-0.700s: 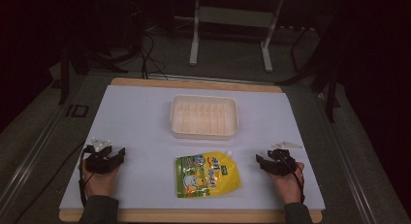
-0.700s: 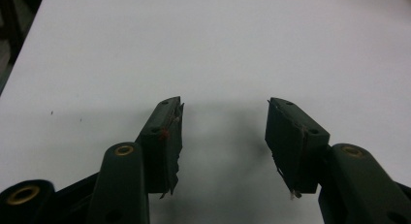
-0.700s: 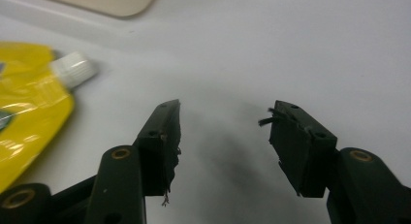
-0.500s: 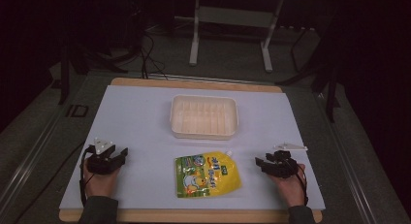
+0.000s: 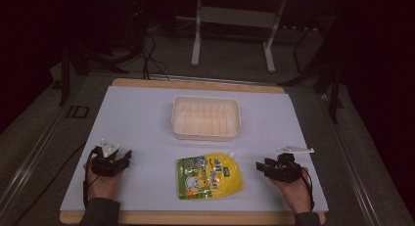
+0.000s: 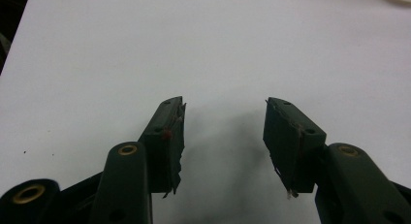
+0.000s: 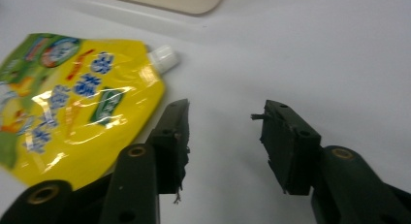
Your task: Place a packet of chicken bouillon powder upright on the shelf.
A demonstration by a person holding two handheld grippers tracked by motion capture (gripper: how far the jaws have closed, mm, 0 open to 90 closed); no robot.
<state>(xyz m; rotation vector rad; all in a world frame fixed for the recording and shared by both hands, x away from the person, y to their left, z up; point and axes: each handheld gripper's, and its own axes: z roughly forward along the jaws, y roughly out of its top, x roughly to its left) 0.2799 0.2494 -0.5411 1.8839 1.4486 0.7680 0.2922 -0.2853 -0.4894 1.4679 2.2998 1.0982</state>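
Both hands barely shifted. Your left gripper (image 5: pixel 111 161) and right gripper (image 5: pixel 274 168) rest on the white surface (image 5: pixel 137 118), jaws open, empty. Yellow pouch (image 5: pixel 209 175) lies between them, below the tray (image 5: pixel 206 117). Slick film could slip from your jaws.

I see a white tabletop (image 5: pixel 147 118) with a wooden edge along its near and far sides. Beyond it, on the dark floor (image 5: pixel 235 59), stands a pale metal frame (image 5: pixel 232 20) on two legs. Black cables (image 5: pixel 147 50) trail across the floor at the far left.
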